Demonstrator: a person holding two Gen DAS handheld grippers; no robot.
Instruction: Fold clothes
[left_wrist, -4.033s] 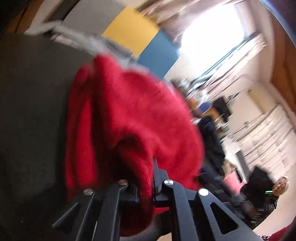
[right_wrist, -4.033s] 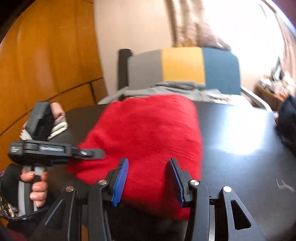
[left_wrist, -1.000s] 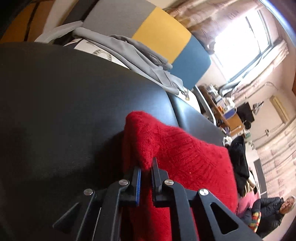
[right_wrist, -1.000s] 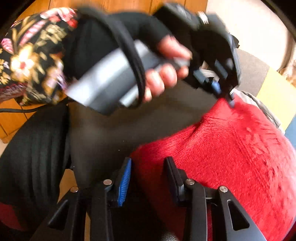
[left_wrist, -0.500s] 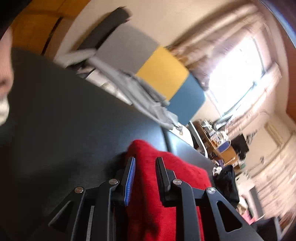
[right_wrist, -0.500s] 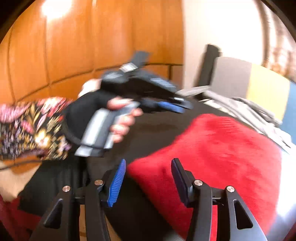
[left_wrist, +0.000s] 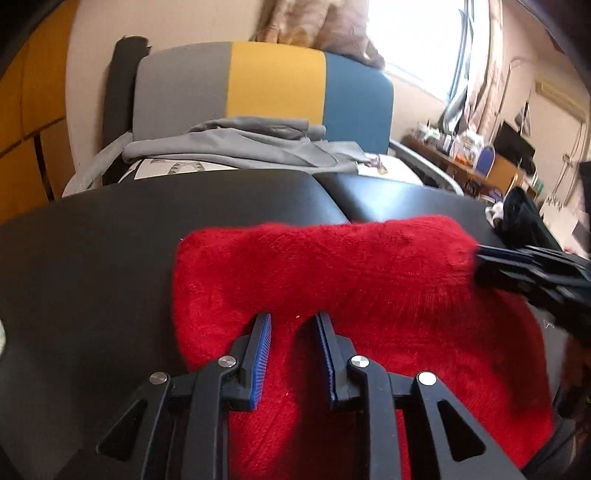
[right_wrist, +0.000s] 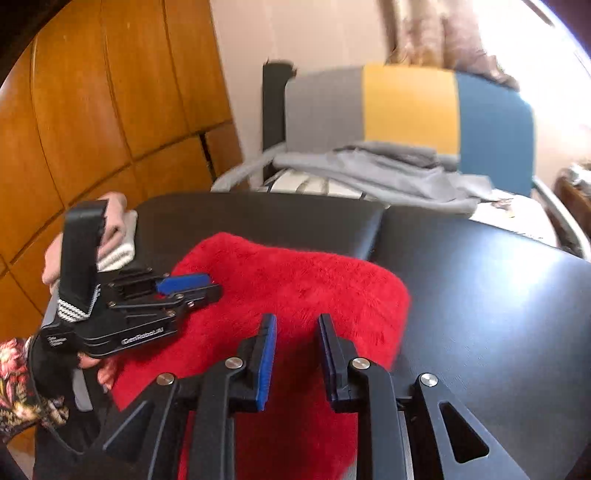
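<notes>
A red knit sweater (left_wrist: 351, 280) lies folded on the black table (left_wrist: 92, 266). My left gripper (left_wrist: 293, 325) hovers low over its near left part. Its jaws are opening and only the sweater's top shows in the gap, not pinched. In the right wrist view the same sweater (right_wrist: 295, 280) lies under my right gripper (right_wrist: 295, 326). That gripper's jaws are closing, a gap still stands between the pads, and no fabric is pinched. The left gripper (right_wrist: 192, 290) shows at the sweater's left edge. The right gripper (left_wrist: 484, 260), blurred, is at its far right corner.
Behind the table stands a chair (left_wrist: 273, 85) with a grey, yellow and blue back, heaped with grey clothes (left_wrist: 251, 144). A folded pale cloth (right_wrist: 118, 236) sits at the table's left edge by the wooden wall panels (right_wrist: 92, 110). Dark clothing (left_wrist: 521, 218) lies far right.
The left gripper let go of the sweater's edge and opened. Both grippers rolled level. The right gripper swung from the sweater's near corner to over its middle, and its jaws narrowed.
</notes>
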